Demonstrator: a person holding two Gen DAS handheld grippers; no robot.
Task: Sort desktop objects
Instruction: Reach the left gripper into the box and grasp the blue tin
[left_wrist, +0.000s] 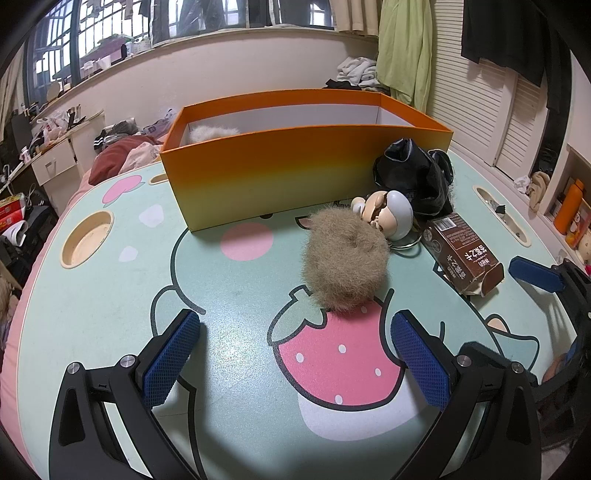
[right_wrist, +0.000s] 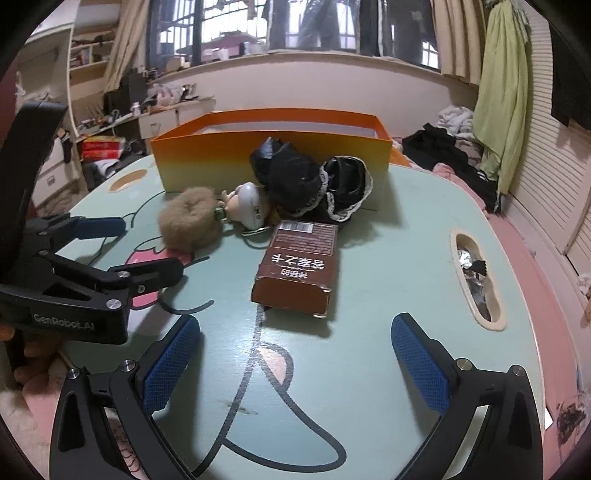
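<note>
Both pairs of jaws stand spread and hold nothing: the left gripper (left_wrist: 295, 354) faces the fuzzy tan scrunchie (left_wrist: 345, 260), the right gripper (right_wrist: 295, 354) faces the brown carton (right_wrist: 297, 267). On the table (left_wrist: 240, 369) the scrunchie looks soft and light, so pinching across its ring should do. The carton seems stiff but light; its long sides offer the best hold. Beyond lie a small doll figure (left_wrist: 388, 212), probably hard and slippery, and a black frilled cloth (right_wrist: 314, 181), limp. Farthest stands the orange box (left_wrist: 288, 166), with something pale and fluffy (left_wrist: 212, 133) already inside.
</note>
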